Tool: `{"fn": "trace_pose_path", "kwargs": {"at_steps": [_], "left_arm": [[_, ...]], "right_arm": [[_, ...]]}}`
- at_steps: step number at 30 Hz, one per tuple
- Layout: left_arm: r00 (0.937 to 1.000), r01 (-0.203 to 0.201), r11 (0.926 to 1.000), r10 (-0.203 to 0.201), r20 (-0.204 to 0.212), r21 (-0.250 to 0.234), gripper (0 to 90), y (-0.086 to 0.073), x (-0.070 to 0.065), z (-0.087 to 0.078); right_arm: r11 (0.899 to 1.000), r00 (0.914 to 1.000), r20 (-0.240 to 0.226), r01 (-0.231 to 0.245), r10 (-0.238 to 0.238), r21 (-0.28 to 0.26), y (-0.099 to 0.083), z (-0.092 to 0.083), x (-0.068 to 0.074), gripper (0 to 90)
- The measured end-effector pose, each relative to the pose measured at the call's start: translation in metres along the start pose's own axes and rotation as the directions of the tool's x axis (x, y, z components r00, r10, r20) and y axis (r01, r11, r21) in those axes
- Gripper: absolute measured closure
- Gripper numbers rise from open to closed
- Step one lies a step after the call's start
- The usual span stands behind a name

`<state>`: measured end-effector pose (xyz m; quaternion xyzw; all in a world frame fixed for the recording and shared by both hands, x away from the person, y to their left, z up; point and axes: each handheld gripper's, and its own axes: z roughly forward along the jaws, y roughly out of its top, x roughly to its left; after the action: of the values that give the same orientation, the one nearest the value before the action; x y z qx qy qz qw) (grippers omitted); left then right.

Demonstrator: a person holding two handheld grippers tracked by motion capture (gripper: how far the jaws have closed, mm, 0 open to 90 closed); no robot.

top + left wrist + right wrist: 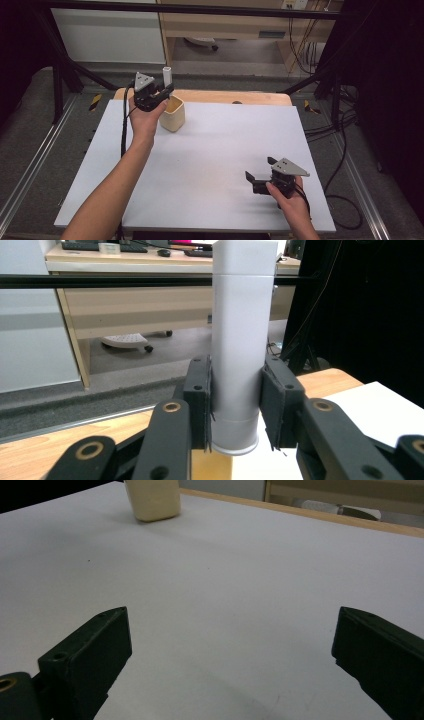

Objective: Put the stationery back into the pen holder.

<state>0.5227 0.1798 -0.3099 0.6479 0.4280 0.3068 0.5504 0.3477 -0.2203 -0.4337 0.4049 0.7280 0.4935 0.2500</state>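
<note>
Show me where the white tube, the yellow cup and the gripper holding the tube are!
white tube (239,340), left gripper view, on the middle of its upright body.
yellow cup (174,118), high view, on its front wall.
left gripper (161,93), high view, between its jaws, closed on the tube.
</note>
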Motion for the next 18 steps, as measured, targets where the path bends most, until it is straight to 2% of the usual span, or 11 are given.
{"fn": "trace_pose_path", "kwargs": {"at_steps": [15,18], "left_arm": [[0.9996,0.025,0.9996,-0.025,-0.012,0.009,68.2,-0.006,0.005,0.01],[0.9996,0.028,0.9996,-0.028,0.006,-0.006,68.2,-0.007,0.005,0.011]], "right_arm": [[1.0,1.0,-0.001,-0.003,0.003,0.001,0.0,0.0,-0.001,3.1],[1.0,1.0,-0.001,-0.006,0.006,0.0,0.0,0.0,-0.001,3.1]]}}
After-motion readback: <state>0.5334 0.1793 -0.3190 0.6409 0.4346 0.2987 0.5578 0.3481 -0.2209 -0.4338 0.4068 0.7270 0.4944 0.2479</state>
